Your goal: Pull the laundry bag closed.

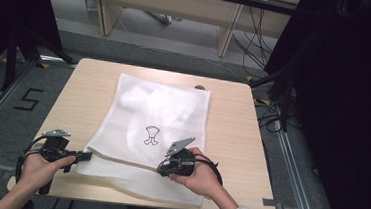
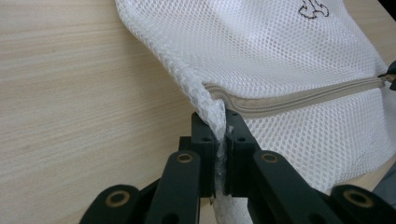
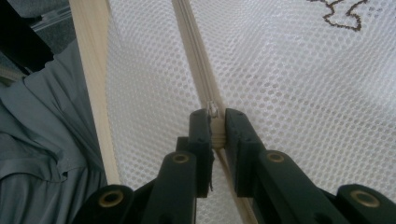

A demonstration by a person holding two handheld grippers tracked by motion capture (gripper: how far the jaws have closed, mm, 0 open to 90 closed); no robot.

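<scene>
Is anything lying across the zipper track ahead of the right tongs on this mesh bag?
Nothing visible does. The right tongs are shut on the zipper pull, and the zipper runs bare to the corner of the mesh bag pinched by the left tongs.

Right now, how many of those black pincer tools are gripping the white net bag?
2. The left gripper pinches the mesh bag at its left edge, by the zipper's end. The right gripper is clamped on the zipper pull, farther along.
</scene>
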